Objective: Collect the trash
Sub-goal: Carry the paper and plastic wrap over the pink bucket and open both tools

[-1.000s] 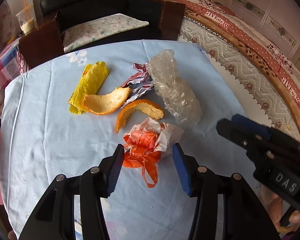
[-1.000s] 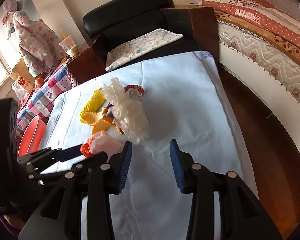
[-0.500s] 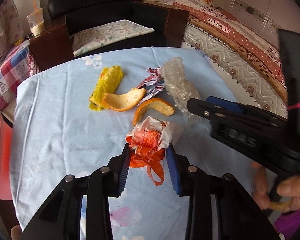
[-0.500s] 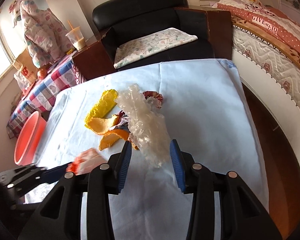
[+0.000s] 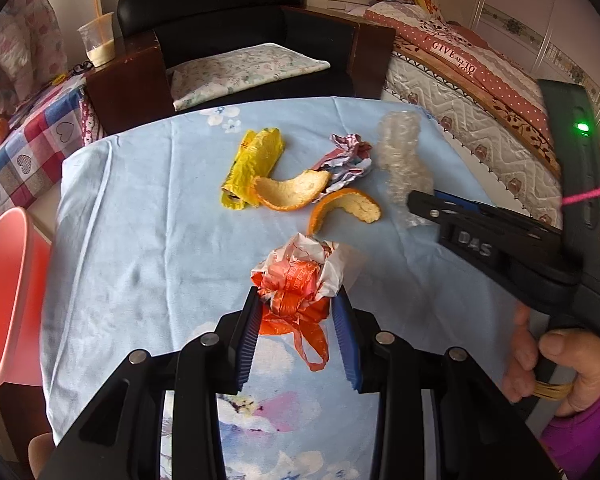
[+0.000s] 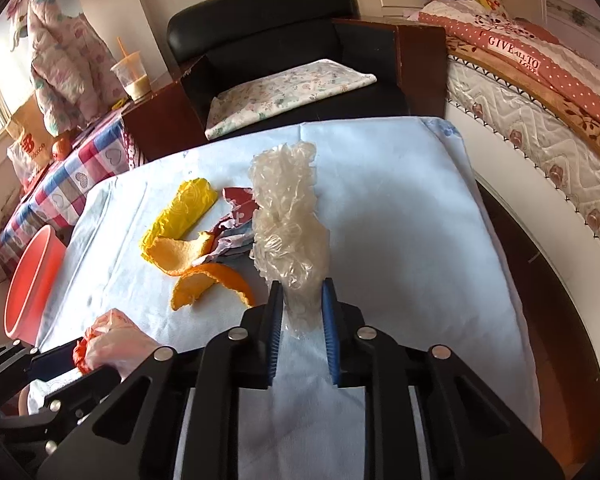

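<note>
On the light blue tablecloth (image 5: 140, 220) lies a heap of trash. My left gripper (image 5: 297, 300) is shut on a crumpled orange and white plastic bag (image 5: 300, 268), both pads pressing its sides. My right gripper (image 6: 300, 292) is closing its jaws on the near end of a long wad of clear plastic wrap (image 6: 288, 216), and the pads touch it. In the left wrist view the right gripper (image 5: 420, 200) reaches in from the right, held by a person's hand (image 5: 548, 364). A yellow wrapper (image 5: 252, 160), two orange peels (image 5: 292, 192) and a crumpled foil wrapper (image 5: 348, 156) lie beyond.
A pink basin (image 5: 8, 292) stands off the table's left edge. A black armchair (image 5: 236, 40) with a floral cushion sits behind the table. A bed (image 5: 480, 80) runs along the right. A drink cup (image 5: 98, 40) rests on the chair's arm.
The left jaws closed onto the orange and white bag. The right gripper came forward to the clear plastic wrap and its jaws narrowed around it.
</note>
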Demonstrator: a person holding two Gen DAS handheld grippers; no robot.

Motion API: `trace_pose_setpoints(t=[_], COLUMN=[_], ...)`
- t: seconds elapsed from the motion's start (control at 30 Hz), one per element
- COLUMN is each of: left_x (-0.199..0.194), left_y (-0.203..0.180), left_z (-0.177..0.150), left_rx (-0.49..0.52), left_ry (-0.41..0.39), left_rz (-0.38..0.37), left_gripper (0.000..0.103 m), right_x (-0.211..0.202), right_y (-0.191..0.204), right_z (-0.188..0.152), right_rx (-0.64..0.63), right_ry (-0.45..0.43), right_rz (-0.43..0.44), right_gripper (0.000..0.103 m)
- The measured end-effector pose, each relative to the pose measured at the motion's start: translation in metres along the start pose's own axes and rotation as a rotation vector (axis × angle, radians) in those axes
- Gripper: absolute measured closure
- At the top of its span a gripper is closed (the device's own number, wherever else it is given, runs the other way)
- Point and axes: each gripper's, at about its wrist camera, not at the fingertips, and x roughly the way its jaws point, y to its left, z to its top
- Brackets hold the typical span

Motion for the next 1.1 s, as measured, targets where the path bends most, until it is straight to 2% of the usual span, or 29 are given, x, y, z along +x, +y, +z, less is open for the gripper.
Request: trace_pose_setpoints(t=[0.37, 0.9, 1.1], left_x=[-0.011, -0.044, -0.059], left_y=[0.027, 0.101, 0.137], left_z=[-0.001, -0.019, -0.024], left_rx=[-0.055, -0.194, -0.255], left_ry=[-0.025, -0.076, -0.108], left_rz=[0.024, 0.085, 0.135], left_gripper=[0.068, 0.068, 0.068], right_x=[-0.046, -0.048, -0.044], right_y=[0.018, 0.117, 0.157], right_z=[-0.011, -0.02, -0.014], right_rx=[0.026, -0.127, -0.188], right_ry=[-0.074, -0.037, -0.029], right_rz=[0.064, 0.188, 0.233], right_gripper=[0.084, 0.084, 0.084])
